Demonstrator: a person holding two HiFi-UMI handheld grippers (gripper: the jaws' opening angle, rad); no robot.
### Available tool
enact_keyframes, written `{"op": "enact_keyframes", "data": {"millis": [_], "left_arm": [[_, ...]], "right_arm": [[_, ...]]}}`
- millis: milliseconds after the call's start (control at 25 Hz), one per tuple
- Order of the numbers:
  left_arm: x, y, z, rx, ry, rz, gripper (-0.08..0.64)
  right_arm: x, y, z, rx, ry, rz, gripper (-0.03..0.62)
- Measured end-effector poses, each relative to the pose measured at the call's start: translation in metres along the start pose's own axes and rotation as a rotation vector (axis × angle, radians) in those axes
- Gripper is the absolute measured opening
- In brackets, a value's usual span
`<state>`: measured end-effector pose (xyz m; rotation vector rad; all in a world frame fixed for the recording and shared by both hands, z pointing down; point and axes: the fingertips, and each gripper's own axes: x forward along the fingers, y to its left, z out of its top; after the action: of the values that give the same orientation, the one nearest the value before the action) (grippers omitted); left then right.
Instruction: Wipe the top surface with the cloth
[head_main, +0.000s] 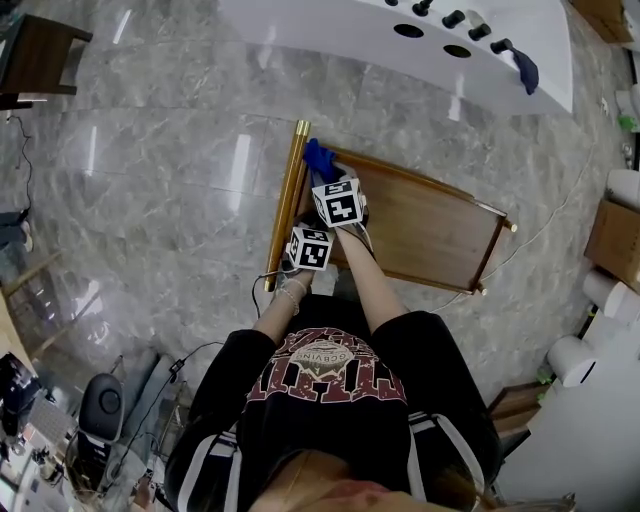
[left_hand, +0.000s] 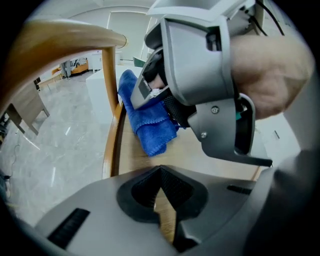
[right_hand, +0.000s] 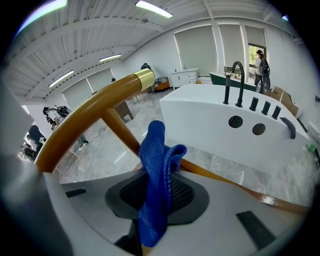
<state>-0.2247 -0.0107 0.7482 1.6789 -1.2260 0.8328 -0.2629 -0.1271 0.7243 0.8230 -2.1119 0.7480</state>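
I am judging the main risk to be the cloth (right_hand: 156, 165) slipping; my right gripper (right_hand: 155, 202) is clamping only a narrow fold of it, with most of the fabric bunching up ahead of the jaws, so a hard drag across the wooden top (head_main: 425, 228) could pull it free or roll it into a wad that wipes only a thin strip. A second worry is the brass-coloured rail (right_hand: 90, 116), which is running close by, to the left of the jaws and above them; a sweep toward it could knock the gripper's body against it or snag the cloth on the slanted strut (right_hand: 120, 132) beneath. The third is crowding: my left gripper (left_hand: 160, 200) is sitting right behind the right one, its jaws pressed together on nothing and pointing at the same end of the top, so a backward stroke could be driving one tool into the other.

As for pose, both forearms are reaching forward and down from the body, the right a little further; the right gripper is tipping down so the cloth is appearing to rest on the wood just ahead of its jaws, at the end by the rail. The left is being held low over the top beside that rail, taking no part in the wipe as far as I am judging it.
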Motion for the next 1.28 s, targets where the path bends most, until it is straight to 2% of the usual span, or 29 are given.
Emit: {"op": "enact_keyframes", "data": {"millis": [240, 400, 560, 1280], "left_arm": [[0.0, 0.002, -0.001, 0.045, -0.006, 0.012, 0.049], [-0.001, 0.001, -0.001, 0.034, -0.003, 0.007, 0.049], [-0.001, 0.002, -0.002, 0.06, -0.007, 0.018, 0.049], [0.002, 0.001, -0.002, 0.072, 0.017, 0.03, 0.049]], "right_arm": [[0.005, 0.0, -0.001, -0.001, -0.026, -0.003, 0.092], [0.006, -0.002, -0.003, -0.005, -0.044, -0.004, 0.092], [0.009, 0.0, -0.003, -0.013, -0.044, 0.007, 0.092], [0.002, -0.012, -0.013, 0.004, -0.034, 0.039, 0.092]]}}
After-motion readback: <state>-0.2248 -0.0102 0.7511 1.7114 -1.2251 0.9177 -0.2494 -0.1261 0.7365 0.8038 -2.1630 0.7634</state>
